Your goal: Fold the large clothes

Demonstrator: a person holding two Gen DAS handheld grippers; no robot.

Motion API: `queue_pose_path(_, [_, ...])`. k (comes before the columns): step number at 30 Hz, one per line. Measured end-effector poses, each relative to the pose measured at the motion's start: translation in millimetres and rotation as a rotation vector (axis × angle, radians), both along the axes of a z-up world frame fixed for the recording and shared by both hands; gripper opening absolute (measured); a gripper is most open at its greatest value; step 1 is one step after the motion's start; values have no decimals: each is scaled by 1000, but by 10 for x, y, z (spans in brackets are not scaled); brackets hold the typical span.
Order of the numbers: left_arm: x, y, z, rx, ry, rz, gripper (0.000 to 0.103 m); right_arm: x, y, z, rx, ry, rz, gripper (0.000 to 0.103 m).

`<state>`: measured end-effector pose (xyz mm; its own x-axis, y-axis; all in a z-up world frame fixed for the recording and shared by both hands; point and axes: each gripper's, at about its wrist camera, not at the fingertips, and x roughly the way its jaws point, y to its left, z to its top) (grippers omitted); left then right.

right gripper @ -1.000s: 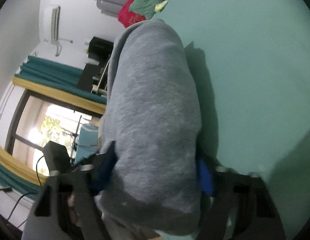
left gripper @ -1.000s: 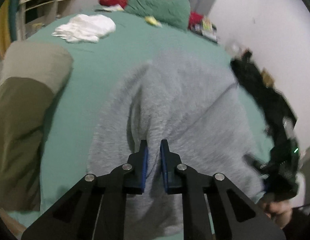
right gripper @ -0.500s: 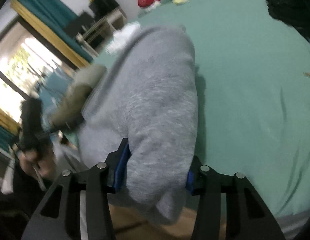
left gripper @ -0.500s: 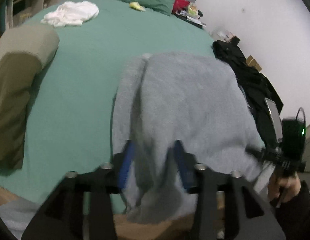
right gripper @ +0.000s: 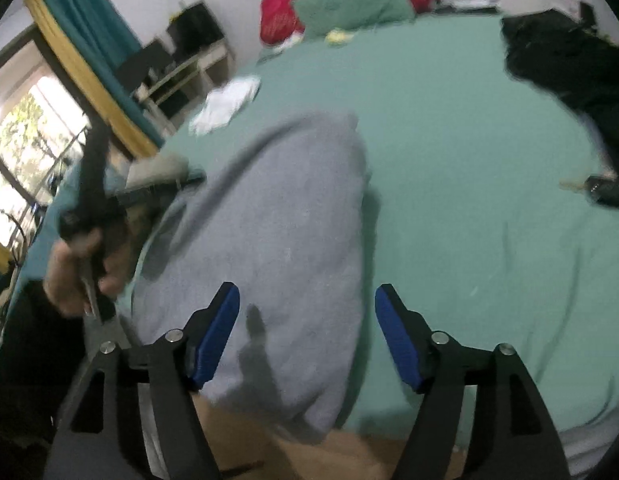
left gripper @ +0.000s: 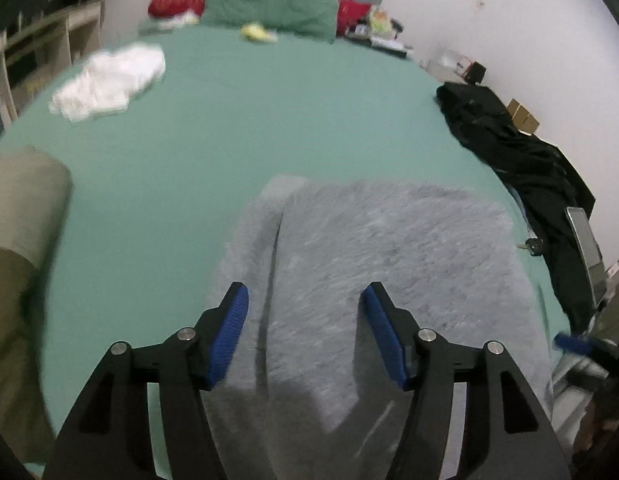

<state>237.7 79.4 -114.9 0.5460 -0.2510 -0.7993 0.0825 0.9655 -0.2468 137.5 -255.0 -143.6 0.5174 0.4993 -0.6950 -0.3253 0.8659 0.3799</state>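
A folded grey fleece garment [left gripper: 373, 264] lies on the green bed sheet [left gripper: 237, 120] at the near edge, its near end hanging over the edge. It also shows in the right wrist view [right gripper: 277, 240]. My left gripper [left gripper: 305, 308] is open, its blue pads [left gripper: 233, 328] above the garment and holding nothing. My right gripper [right gripper: 307, 308] is open and empty above the garment's near right side. In the right wrist view the left hand holds its gripper handle [right gripper: 89, 200] at the left.
A folded olive garment [left gripper: 21, 240] lies at the left edge. A white cloth [left gripper: 109, 80] lies far left. A black garment [left gripper: 517, 152] and a laptop [left gripper: 585, 240] are on the right side. Green [left gripper: 269, 4] and red pillows sit at the headboard.
Both grippers have opened and let go of the grey garment. It now lies folded on the bed, and both grippers have drawn back toward the near edge.
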Motion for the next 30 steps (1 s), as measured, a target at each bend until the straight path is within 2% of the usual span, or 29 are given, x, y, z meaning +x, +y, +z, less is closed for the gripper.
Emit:
queue_pose_path(2, [79,63,-91,-26,36,22,64,155,-102,100,4,-32,-61,74])
queue_pose_path(4, [76,98,-115,-41,41,23,64,359,-56,107,-2,-25,-93,74])
queue_pose_path(8, [7,188,-138,-40,46,27,64,925,115,23,38,7,-97,74])
queue_pose_path(11, [0,258,-154,-31,61,56,64,1220,560,-279,-115,83,-30,74])
queue_pose_path(13, [-38,368,-141,-51,57,86,64,1231,699,-406,-180,57,-19,75])
queue_pose_path(16, [-142,550,-131,-102,53,122,64,1204,807,-366,-277,1,-3,78])
queue_pose_path(19, [-258,715,-182,-145,66,167,67,1107,827,-332,-311,-33,-16,79])
queue_pose_path(20, [-304,764,-207,-163,71,180,70,1086,834,-321,-312,-40,-24,81])
queue_pose_path(25, [-494,856,-295,-192,90,199,74,958,679,-164,-283,-67,-94,82])
queue_pose_path(30, [-553,858,-346,-237,79,196,80,716,510,-64,-146,-43,-108,82])
